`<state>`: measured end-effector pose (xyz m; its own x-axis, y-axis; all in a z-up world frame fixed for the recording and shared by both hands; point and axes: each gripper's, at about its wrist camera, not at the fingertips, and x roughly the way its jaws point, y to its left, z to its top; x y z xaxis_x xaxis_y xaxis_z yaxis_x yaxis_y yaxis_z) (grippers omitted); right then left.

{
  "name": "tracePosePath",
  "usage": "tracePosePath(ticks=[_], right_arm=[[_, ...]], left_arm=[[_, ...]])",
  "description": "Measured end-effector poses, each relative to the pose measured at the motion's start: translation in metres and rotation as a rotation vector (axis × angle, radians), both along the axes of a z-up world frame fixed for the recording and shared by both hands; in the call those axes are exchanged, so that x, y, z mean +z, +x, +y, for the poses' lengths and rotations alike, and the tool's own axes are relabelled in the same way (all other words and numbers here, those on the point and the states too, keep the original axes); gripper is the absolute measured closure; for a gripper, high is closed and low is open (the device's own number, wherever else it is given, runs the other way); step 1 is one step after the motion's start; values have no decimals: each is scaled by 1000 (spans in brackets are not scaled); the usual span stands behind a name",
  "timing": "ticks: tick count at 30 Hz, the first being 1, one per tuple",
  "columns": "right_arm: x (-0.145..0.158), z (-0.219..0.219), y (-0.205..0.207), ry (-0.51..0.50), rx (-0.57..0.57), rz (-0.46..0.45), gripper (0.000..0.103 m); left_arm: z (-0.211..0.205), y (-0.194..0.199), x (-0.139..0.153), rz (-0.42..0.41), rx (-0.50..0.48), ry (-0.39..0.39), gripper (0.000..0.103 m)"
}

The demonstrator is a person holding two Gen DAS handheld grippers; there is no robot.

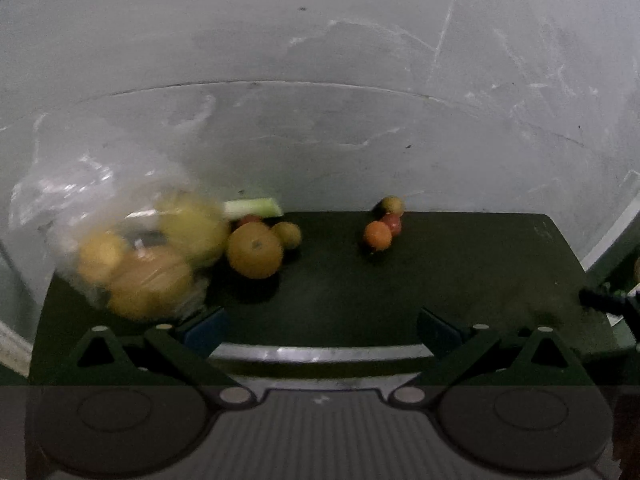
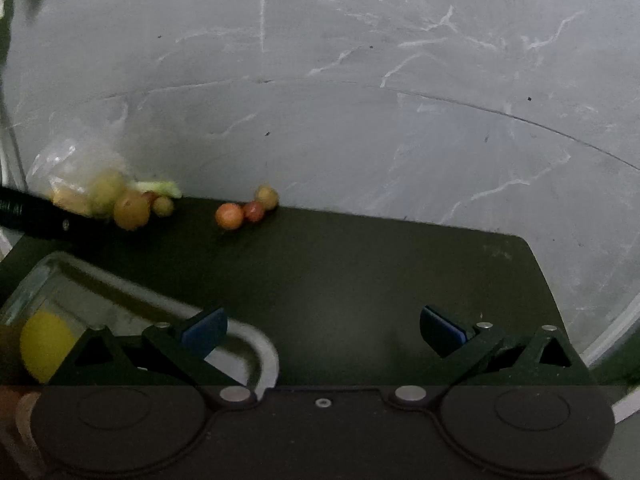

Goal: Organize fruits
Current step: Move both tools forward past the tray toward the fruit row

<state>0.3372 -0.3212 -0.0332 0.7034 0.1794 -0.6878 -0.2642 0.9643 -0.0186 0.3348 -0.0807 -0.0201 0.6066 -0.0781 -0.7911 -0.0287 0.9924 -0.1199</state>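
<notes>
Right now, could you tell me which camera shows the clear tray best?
The right wrist view: the clear tray lies at lower left, its rounded rim and a yellow fruit inside it visible. The left wrist view shows only a strip of its rim between the tongs.

Your two wrist cameras looked low along their fingers across the dark counter (image 1: 400,280) toward the grey wall (image 2: 360,120); both shared the far fruit cluster (image 1: 384,224), yours left sitting nearer.
</notes>
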Motion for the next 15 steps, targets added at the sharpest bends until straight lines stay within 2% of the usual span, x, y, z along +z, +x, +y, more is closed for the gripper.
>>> tracePosePath(ticks=[3,7,9,13,15], right_arm=[[-2,-4,17,28,26,16,1],[-8,-15,43,151,57,94,1],[-11,-18,53,180,59,114,1],[-18,-11,72,110,53,104,1],[-20,-6,83,107,58,99,1]], left_arm=[[-9,11,-4,-12,-35,23,1],[-20,24,-11,-48,-111,58,1],[-24,30,-15,-61,-135,79,1],[-35,46,-26,-59,-147,128,1],[-40,53,-31,-60,-148,134,1]])
